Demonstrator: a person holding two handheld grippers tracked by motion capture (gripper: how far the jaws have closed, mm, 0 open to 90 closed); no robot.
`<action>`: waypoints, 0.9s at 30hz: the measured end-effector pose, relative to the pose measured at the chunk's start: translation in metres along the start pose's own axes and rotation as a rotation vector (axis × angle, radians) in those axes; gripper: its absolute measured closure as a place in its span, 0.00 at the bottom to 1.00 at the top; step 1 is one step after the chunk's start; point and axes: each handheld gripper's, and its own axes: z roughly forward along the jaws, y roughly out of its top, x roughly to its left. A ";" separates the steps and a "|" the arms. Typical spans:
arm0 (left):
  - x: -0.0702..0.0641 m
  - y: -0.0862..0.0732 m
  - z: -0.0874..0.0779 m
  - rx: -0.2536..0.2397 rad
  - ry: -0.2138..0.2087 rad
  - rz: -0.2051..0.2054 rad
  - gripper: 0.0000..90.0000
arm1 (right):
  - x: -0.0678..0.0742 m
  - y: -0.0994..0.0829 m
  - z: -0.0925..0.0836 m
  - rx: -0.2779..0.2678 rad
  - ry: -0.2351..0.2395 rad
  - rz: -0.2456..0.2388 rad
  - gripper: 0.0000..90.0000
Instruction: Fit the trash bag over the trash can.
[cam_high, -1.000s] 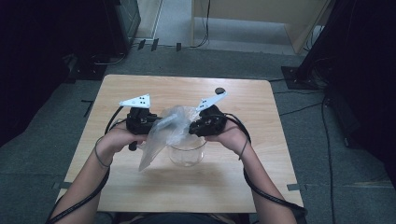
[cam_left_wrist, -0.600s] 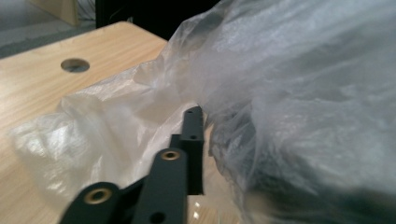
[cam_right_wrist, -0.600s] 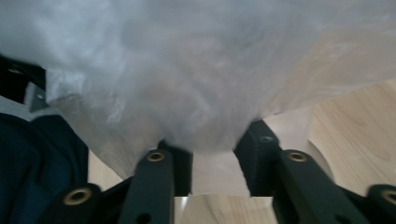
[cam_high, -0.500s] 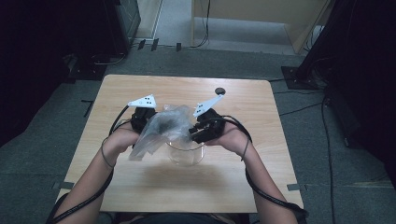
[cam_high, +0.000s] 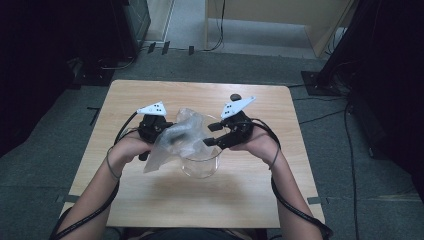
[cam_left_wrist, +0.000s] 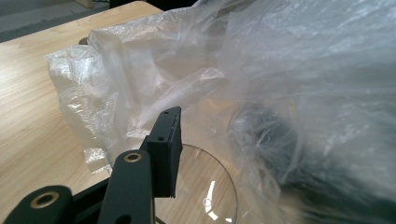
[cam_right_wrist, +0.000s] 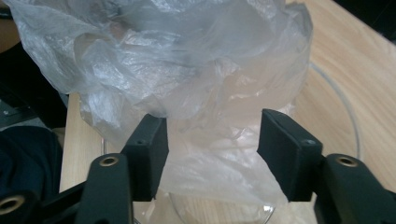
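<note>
In the high view, the clear plastic bag (cam_high: 175, 140) draped over the glass bowl's (cam_high: 201, 167) rim on the wooden table (cam_high: 250, 200), between the left gripper (cam_high: 172, 135) and right gripper (cam_high: 214, 135). In the left gripper view, its jaws had just been opening, film beside them, unclamped. In the right gripper view, the jaws stood apart around loose bag (cam_right_wrist: 187, 93), likewise opening. Lining looked half done; spreading and tucking remained.

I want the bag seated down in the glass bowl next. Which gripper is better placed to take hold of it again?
Probably the right gripper: its jaws, which have just been opening, stand apart with the plastic bag hanging between them over the glass bowl. The left gripper, also just opening, sits beside the bag's bulk.
</note>
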 end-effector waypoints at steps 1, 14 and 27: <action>0.000 0.000 0.000 -0.003 0.000 -0.002 0.62 | 0.000 0.000 -0.001 -0.009 -0.002 0.000 0.45; -0.015 0.007 0.007 0.035 -0.027 0.020 0.77 | 0.005 0.004 0.023 -0.110 0.047 -0.032 0.49; -0.005 0.009 -0.012 -0.017 0.019 0.022 0.68 | -0.008 -0.005 0.014 -0.072 0.051 0.147 0.86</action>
